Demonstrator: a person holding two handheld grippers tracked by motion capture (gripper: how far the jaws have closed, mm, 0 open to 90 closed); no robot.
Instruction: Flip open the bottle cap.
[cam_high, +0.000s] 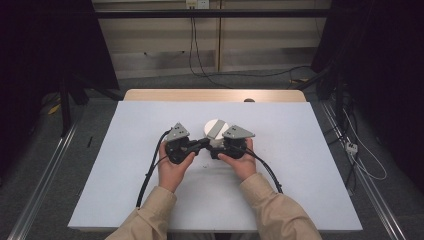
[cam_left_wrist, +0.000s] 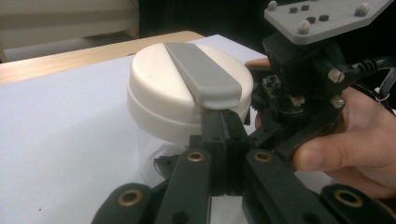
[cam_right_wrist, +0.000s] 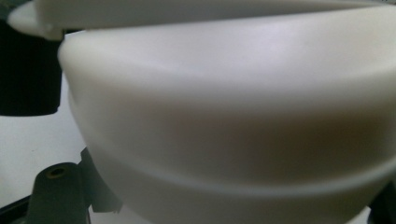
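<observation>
A clear jar (cam_left_wrist: 149, 158) with a round white lid (cam_high: 216, 128) (cam_left_wrist: 177, 88) stands at the middle of the white table sheet. A grey bar handle (cam_left_wrist: 203, 77) runs across the lid. My left gripper (cam_high: 206, 142) (cam_left_wrist: 224, 123) is shut, and its joined tips touch the lid's rim just under the end of the grey bar. My right gripper (cam_high: 215, 146) reaches in from the right and closes around the jar under the lid. In the right gripper view the lid (cam_right_wrist: 233, 116) sits very close and hides the pads.
The white sheet (cam_high: 300, 190) covers a wooden table whose far edge (cam_high: 215, 95) shows beyond it. Both hands (cam_high: 172, 170) rest on the sheet near the jar. Black cables (cam_high: 150, 172) trail back from each gripper. Floor rails and cables lie beside the table.
</observation>
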